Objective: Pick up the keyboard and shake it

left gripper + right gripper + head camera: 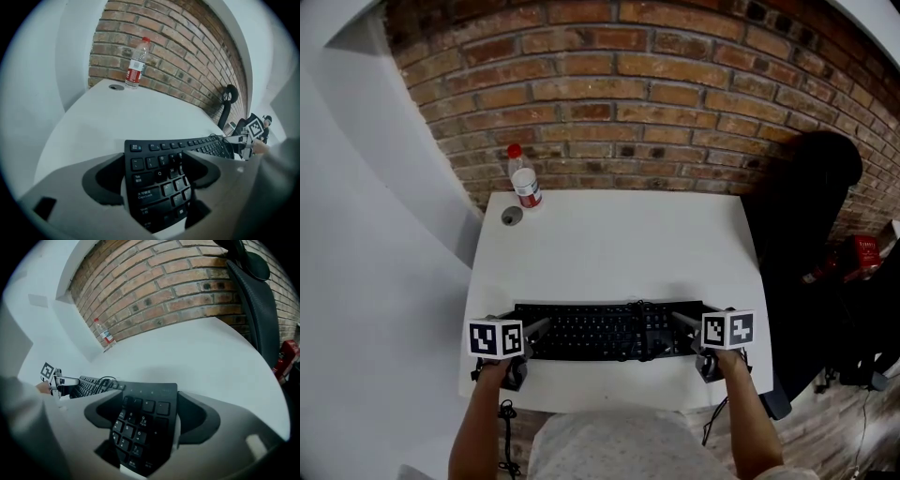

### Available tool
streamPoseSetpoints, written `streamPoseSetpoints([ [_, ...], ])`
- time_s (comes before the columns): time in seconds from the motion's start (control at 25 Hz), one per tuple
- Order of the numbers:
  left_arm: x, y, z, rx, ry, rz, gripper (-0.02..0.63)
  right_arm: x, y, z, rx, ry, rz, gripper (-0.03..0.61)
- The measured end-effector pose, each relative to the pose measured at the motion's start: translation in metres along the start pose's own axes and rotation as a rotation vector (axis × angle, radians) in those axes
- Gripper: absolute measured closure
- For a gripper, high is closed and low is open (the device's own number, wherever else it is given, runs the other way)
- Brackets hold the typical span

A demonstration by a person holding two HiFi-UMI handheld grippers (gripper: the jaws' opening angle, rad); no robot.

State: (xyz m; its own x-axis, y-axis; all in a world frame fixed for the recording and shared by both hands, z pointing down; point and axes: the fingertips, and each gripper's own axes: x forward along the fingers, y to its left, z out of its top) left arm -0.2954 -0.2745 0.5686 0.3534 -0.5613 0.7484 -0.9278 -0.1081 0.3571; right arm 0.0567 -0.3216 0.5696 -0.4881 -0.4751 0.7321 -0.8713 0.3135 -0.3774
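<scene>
landmark: table [619, 248], white. Every place below is given off it.
task thing: keyboard [600, 330], black and full-size, lying flat along the table's near edge, long side parallel to that edge. Not lifted yet.
left claw: my left claw [152, 163] is over the table's near left corner. Its jaws are spread wide with the Esc/Tab/Caps end of the keyboard between them. I see no squeeze, so nothing is gripped.
right claw: my right claw [144, 401] is over the table's near right corner. Its jaws are also spread wide, the numpad end sits between them, and the pads are not pressing.
step: my guess is pre-grasp, with both ends lined up and closing comes next.
handling: judged to be stiff plastic, fairly light but long, so one end alone would lever and sag out of the pads.
hold: take both short ends at once, with the pads on the solid frame edge rather than on the keycaps.
slip risk: the case looks smooth, so shaking could walk it out of the pads. It needs a firm, even bite on both sides.
fragile bits: keycaps may get pressed or pop off if a jaw lands on them.
cable [643, 309]: looped on top of the keyboard near the middle of the table's near edge. It may flop or snag when shaken.
bottle [523, 180]: upright at the table's far left corner, well apart from the work.
chair [806, 211]: dark, beside the table's right side.
</scene>
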Motion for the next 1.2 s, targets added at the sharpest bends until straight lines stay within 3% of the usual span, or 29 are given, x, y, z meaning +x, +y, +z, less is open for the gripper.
streamPoseSetpoints([
  [0.44, -0.007, -0.002, 0.003, 0.016, -0.011, 0.030, 0.258, -0.005, 0.000, 0.001, 0.011, 0.009, -0.027, 0.211],
  [1.2, -0.023, -0.001, 0.044, 0.112, -0.134, 0.037, 0.261, -0.027, 0.017, 0.043, -0.065, -0.129, -0.064, 0.239],
])
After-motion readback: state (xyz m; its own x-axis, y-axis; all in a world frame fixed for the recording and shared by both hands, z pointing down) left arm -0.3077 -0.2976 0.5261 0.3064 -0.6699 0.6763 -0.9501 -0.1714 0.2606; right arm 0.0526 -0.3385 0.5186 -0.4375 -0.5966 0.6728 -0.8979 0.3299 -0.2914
